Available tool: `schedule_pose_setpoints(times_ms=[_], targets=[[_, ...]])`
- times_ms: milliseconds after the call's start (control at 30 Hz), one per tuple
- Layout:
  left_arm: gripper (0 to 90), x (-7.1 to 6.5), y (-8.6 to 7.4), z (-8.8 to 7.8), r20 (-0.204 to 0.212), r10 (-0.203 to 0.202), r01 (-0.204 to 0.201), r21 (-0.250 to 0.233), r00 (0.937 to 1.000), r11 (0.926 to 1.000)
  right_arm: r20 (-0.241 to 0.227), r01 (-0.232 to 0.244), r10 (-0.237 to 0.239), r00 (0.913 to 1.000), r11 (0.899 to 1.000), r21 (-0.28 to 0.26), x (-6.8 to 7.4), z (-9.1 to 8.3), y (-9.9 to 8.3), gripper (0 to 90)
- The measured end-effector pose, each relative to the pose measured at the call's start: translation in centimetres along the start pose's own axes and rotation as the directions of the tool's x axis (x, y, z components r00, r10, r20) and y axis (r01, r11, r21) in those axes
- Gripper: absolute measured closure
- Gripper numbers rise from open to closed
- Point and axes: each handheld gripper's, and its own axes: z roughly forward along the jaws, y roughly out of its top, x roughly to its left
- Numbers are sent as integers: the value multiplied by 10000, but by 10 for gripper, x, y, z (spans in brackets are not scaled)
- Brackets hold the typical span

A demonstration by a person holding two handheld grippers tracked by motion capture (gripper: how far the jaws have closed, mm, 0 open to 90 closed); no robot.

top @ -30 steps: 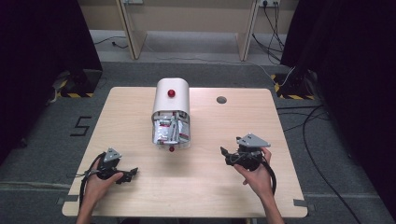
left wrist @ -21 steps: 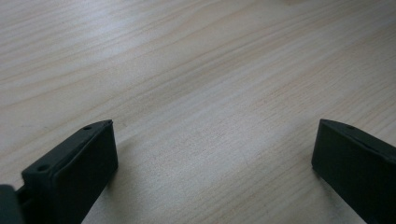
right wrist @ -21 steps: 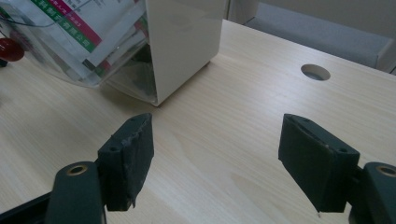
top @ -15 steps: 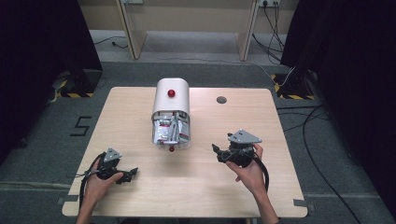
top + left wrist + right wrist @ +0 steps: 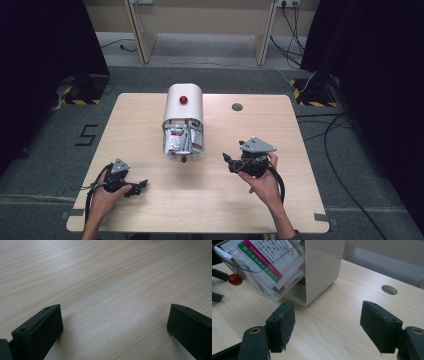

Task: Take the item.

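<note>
A white box (image 5: 183, 107) with a rounded top lies on its side near the middle of the tabletop (image 5: 310, 150), a little toward the far edge and left of centre, with a red knob (image 5: 183, 100) on its upper face. Its open end faces the near edge, and a clear flap (image 5: 249, 277) hangs there with a second small red knob (image 5: 184, 159) at its lower lip; behind the flap sits a stack of printed sachets (image 5: 182, 140), white with red and green bands. The right tool (image 5: 231, 162) hovers above the tabletop just right of that open end, near the sachets but apart from them, held in the person's right hand (image 5: 262, 182) and aimed leftward at the box. Its jaws stand wide apart with nothing between them; in the right gripper view, bare wood shows in the gap and the box's white side wall rises just beyond the left jaw. The left tool (image 5: 140, 186) rests low near the near left corner of the tabletop, held in the left hand (image 5: 105, 192), well apart from the box; its jaws are also spread wide over bare wood, gripping nothing. A round cable hole (image 5: 237, 106) is cut into the tabletop toward the far right, well clear of both tools. Nothing lies between the right tool and the sachets. Cables (image 5: 330, 130) trail over the grey floor beyond the right edge.
</note>
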Motion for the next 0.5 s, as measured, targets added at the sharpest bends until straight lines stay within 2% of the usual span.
schedule_pose_setpoints(times_ms=[500], targets=[[0,0,0,0,-5,-1,1,-4,10000,10000,-304,311,-319,9990,9992,-264,12,5,14,322]])
